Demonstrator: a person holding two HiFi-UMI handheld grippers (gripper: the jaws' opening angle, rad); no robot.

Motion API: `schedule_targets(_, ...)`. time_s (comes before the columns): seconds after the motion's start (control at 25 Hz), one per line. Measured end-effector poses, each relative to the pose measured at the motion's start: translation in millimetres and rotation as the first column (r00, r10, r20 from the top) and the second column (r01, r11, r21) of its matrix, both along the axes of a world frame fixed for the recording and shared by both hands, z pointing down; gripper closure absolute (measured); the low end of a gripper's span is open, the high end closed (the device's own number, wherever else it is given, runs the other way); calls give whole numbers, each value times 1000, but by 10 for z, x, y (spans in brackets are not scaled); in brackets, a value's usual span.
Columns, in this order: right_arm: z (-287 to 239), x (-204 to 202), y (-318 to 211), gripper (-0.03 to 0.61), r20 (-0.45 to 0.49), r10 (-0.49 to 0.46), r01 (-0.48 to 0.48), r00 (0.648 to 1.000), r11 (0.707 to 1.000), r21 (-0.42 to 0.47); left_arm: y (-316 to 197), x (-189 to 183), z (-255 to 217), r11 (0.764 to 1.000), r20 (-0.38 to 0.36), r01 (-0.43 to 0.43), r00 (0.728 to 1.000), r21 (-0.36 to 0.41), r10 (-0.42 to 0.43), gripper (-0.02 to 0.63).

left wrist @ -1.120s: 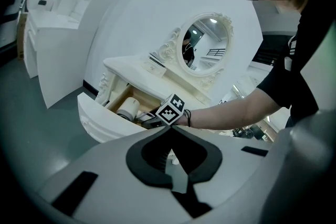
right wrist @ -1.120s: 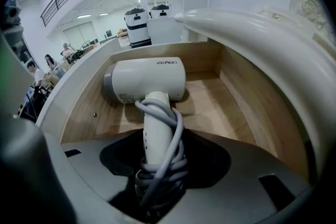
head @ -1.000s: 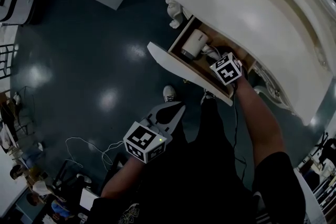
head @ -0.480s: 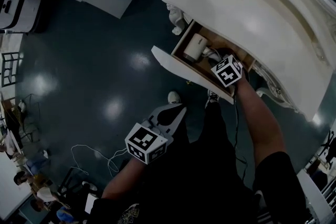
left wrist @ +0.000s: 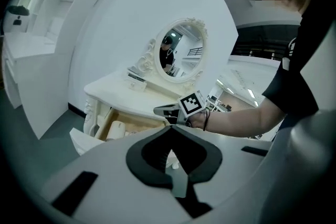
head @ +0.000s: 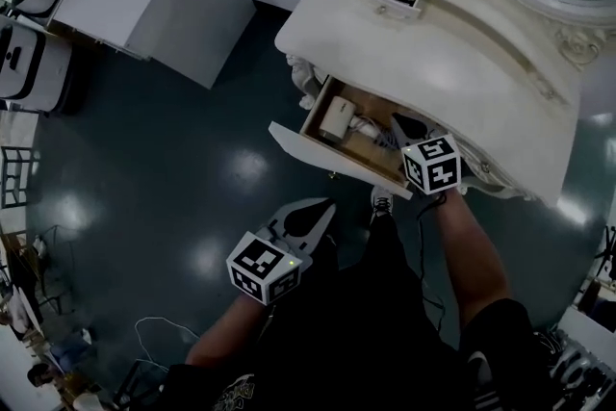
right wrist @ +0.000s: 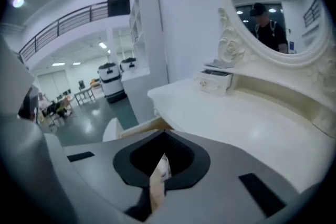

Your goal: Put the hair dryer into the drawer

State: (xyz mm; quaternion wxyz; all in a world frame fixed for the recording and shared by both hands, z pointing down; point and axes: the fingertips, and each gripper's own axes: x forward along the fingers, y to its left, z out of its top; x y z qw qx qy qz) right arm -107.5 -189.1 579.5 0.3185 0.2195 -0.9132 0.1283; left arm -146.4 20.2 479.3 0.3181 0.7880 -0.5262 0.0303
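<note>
The head view looks steeply down on the dressing table (head: 462,43) and floor (head: 144,159). The left gripper view faces that table from farther off, the right from close above its top; all share the open drawer (head: 327,161).

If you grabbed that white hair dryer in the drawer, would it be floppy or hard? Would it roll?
The hair dryer looks like smooth hard plastic, so it is probably stiff and a bit slippery. Its cord lies loose beside it in the drawer, so that part would likely dangle. The blocky body lies flat, so it probably wouldn't roll.
</note>
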Motion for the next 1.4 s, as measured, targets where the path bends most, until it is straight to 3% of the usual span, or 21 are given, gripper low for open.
schedule_targets(0.28, -1166, 333, 259, 549, 269, 178, -176, 946, 984, -31, -76, 10, -377, 994, 4, -57, 998, 94, 57, 611)
schedule_targets(0.56, -1874, 468, 811, 549, 422, 249, -245, 872, 967, -66, -129, -63, -668, 988, -19, -81, 996, 133, 84, 609)
schedule_targets(0.96, -1900, 358, 1882, 549, 434, 274, -257, 859, 961, -98, 240, 18, -798, 976, -15, -183, 982, 116, 186, 611)
schedule_targets(1.2, -1834, 421, 2165, 549, 430, 296, -273, 853, 955, -114, 434, 203, -694, 966, -25, -243, 969, 84, 246, 611)
schedule_targets(1.4, -1850, 510, 2265, 549, 420, 278, -262, 864, 960, -96, 489, 326, -737, 967, -16, -237, 971, 93, 239, 611)
